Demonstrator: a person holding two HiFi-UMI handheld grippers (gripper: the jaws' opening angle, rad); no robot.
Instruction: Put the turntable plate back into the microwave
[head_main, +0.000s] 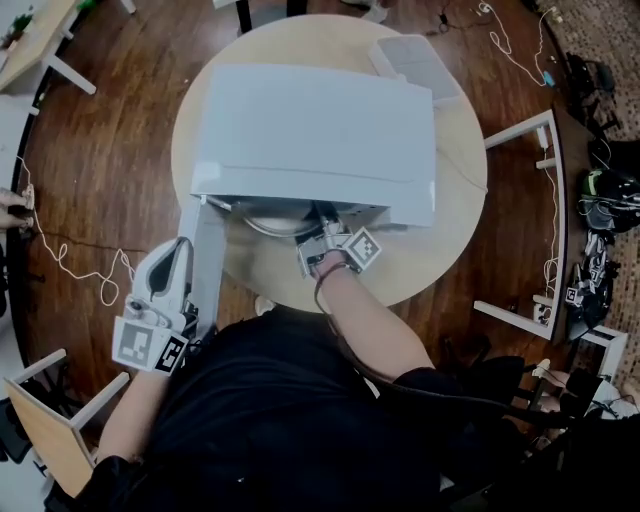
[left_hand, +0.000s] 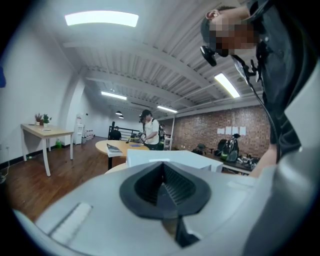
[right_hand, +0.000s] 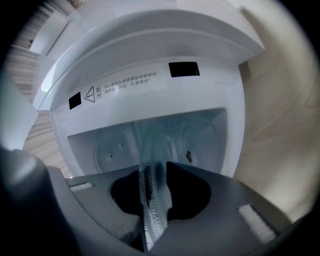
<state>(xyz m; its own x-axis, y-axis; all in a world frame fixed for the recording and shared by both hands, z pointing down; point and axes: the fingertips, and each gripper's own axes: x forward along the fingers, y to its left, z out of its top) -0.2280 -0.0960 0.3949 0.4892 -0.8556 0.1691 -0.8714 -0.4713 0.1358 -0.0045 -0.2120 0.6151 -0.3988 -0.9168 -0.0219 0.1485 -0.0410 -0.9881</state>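
The white microwave (head_main: 315, 130) stands on a round table (head_main: 455, 215), its door (head_main: 208, 262) swung open toward the left. In the head view my right gripper (head_main: 320, 245) is at the oven's mouth, shut on the clear glass turntable plate (head_main: 268, 226), whose curved rim shows just under the front edge. The right gripper view shows the plate (right_hand: 152, 195) edge-on between the jaws, reaching into the white cavity (right_hand: 200, 135). My left gripper (head_main: 168, 285) hangs beside the door's outer edge. In the left gripper view its jaws (left_hand: 164, 187) meet with nothing visible between them, and the microwave (left_hand: 170, 157) lies beyond.
A white tray (head_main: 415, 62) lies on the table behind the microwave. White frames (head_main: 545, 220) stand to the right, a wooden chair (head_main: 50, 435) at the lower left, and cables (head_main: 80, 270) trail on the wooden floor. A person (left_hand: 148, 129) stands far off.
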